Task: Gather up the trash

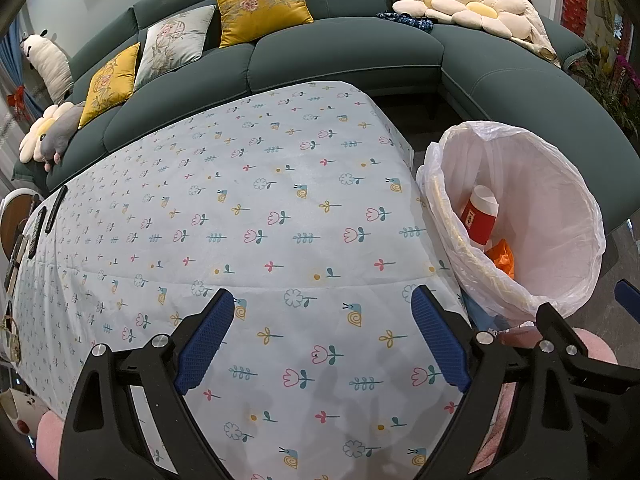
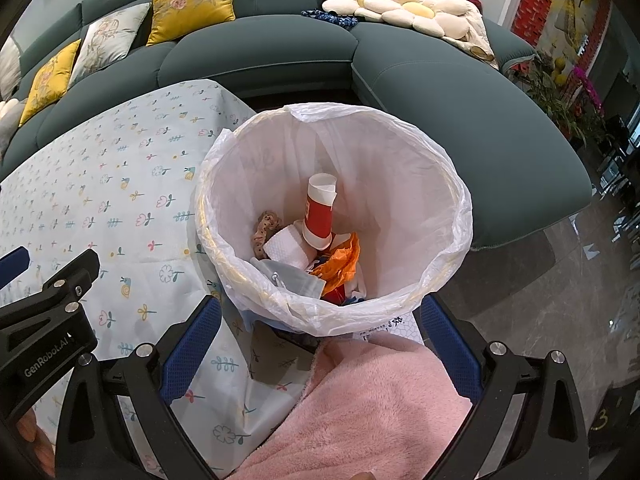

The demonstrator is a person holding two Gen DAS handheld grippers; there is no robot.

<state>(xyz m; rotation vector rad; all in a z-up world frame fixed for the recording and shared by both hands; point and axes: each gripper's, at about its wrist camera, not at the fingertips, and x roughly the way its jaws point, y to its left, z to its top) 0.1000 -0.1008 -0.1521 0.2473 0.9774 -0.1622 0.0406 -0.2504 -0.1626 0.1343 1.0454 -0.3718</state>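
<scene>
A waste bin with a white plastic liner (image 2: 400, 152) stands on the floor at the table's right end, also seen in the left wrist view as the bin (image 1: 560, 208). Inside lie a red and white cup (image 2: 319, 216), an orange wrapper (image 2: 340, 264), crumpled white tissue (image 2: 286, 250), a brown bit (image 2: 266, 228) and grey scraps. My left gripper (image 1: 323, 300) hovers open over the flowered tablecloth (image 1: 240, 208), nothing between its blue pads. My right gripper (image 2: 320, 312) is open just before the bin's near rim, empty, above a pink fleece-covered leg (image 2: 372, 408).
A teal corner sofa (image 1: 344, 52) with yellow and grey cushions and flower pillows wraps behind the table. Remote controls (image 1: 54, 210) lie at the table's far left edge. Potted plants (image 2: 560, 92) stand at the right, beside glossy dark floor (image 2: 540, 292).
</scene>
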